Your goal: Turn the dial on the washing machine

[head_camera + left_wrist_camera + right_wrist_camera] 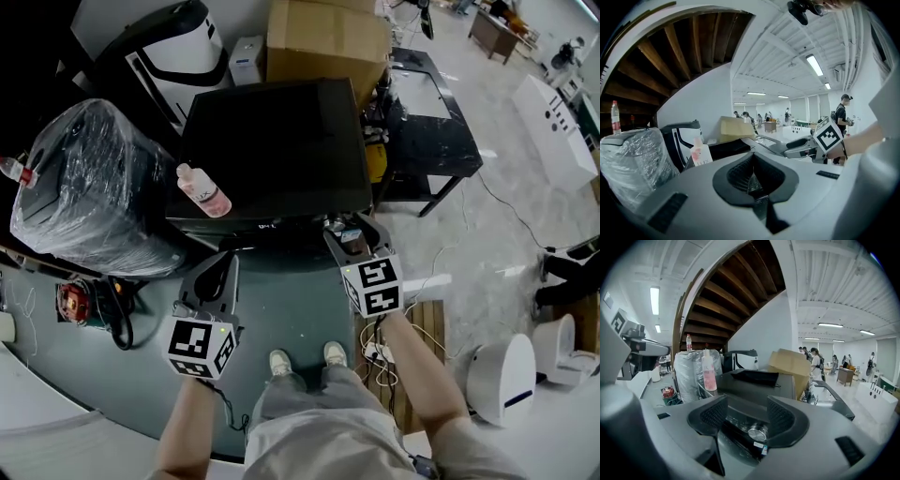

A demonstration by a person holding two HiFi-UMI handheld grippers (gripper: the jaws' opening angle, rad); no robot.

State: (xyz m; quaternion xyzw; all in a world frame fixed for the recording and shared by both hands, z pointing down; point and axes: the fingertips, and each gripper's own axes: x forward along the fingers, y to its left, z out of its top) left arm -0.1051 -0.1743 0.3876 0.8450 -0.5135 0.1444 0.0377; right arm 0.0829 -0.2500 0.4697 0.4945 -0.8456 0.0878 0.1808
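The black washing machine (272,150) stands in front of me, and its silver dial (758,432) sits on the front control panel. My right gripper (345,232) is at that panel. In the right gripper view, the right gripper (747,420) is open, with the dial low between its pads and nearer the right one; I see no pad pressing on it. My left gripper (222,265) hangs lower left of the machine's front, apart from it. In its own view the left gripper (752,180) is shut on nothing.
A pink bottle (203,190) stands on the machine's lid near its front left corner. A plastic-wrapped appliance (84,187) is to the left, a cardboard box (323,37) behind and a black table (427,112) to the right. Cables and a power strip (380,352) lie by my feet.
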